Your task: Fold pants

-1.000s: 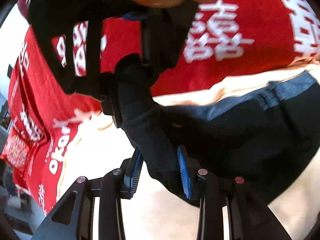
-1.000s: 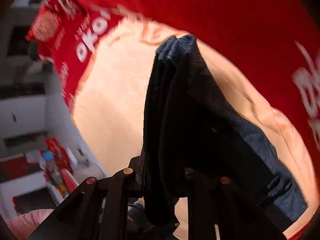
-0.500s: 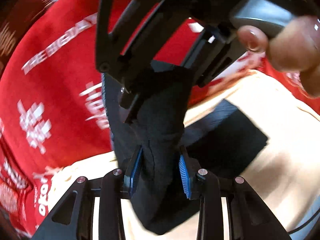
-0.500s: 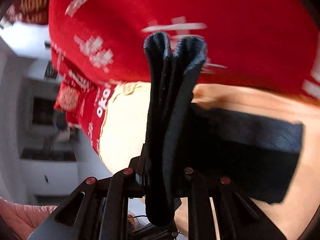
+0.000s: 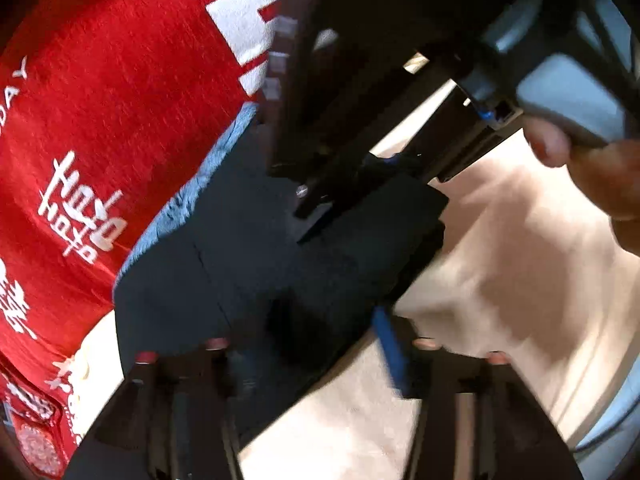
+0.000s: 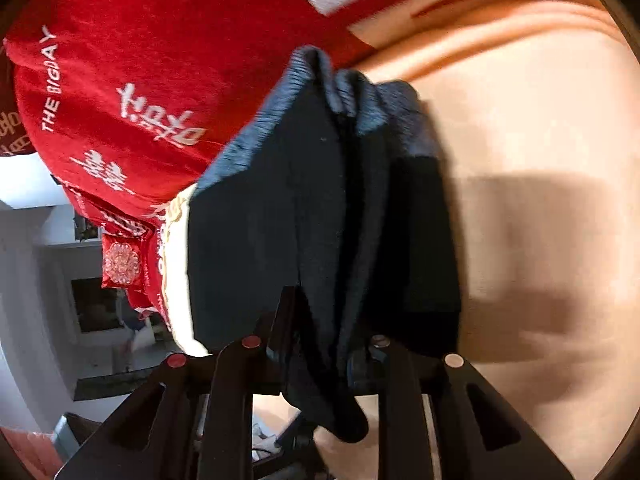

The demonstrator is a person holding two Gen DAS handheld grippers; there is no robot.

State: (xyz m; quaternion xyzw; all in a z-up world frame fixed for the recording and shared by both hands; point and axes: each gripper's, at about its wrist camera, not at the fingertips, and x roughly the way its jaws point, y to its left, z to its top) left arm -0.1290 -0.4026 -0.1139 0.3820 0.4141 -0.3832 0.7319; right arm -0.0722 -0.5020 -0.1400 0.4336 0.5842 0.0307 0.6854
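Observation:
The dark navy pants (image 5: 248, 264) lie folded in layers on the cream part of the bed cover (image 5: 500, 264), against its red part. My left gripper (image 5: 316, 344) is shut on a bunched edge of the pants; its blue right pad shows, the left one is hidden by cloth. My right gripper (image 6: 324, 340) is shut on a thick fold of the pants (image 6: 320, 200), which runs forward from its fingers. The right gripper also shows in the left wrist view (image 5: 360, 184), above the pants, with the person's hand (image 5: 592, 176) on its handle.
A red cover with white lettering (image 5: 100, 120) lies beside the pants, also in the right wrist view (image 6: 140, 92). A red cushion (image 6: 120, 264) hangs at the bed's edge. Beyond the edge are white room furniture and floor (image 6: 48, 280).
Both grippers have carried the held pants end down over the rest of the pants. The fold now rests low on the cover, and the views have turned toward the red lettering.

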